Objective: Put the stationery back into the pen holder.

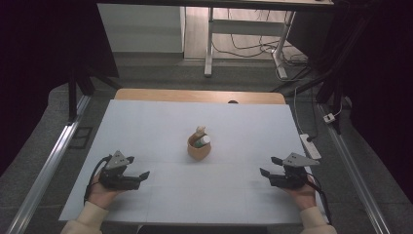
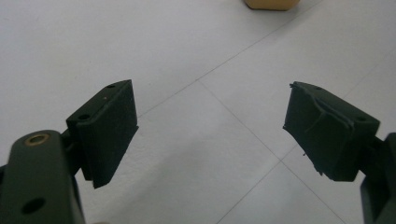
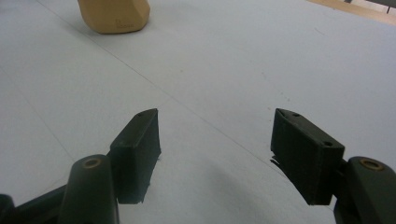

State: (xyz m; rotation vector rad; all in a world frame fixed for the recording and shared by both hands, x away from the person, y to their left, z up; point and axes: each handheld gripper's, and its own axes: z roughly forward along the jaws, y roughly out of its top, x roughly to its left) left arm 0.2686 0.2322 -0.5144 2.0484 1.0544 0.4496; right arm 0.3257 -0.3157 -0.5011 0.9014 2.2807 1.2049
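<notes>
A small tan cup (image 1: 198, 149) stands in the middle of the white table sheet (image 1: 146, 126), with a white-capped bottle (image 1: 203, 141) and a pale item poking out of it. My left gripper (image 1: 142, 176) rests low near the front left, jaws wide apart with nothing between them (image 2: 210, 135). My right gripper (image 1: 270, 166) lies near the front right, also open and empty (image 3: 215, 154). Both point inward at the cup. The cup's base (image 3: 114, 16) shows at the top of the right gripper view, and its edge (image 2: 271, 4) at the top of the left gripper view.
The sheet covers a wooden table whose far edge (image 1: 199, 95) is bare. A white power strip (image 1: 310, 146) lies off the right side. Metal rails (image 1: 48, 165) run along both sides, and desk legs (image 1: 209, 44) with cables stand beyond.
</notes>
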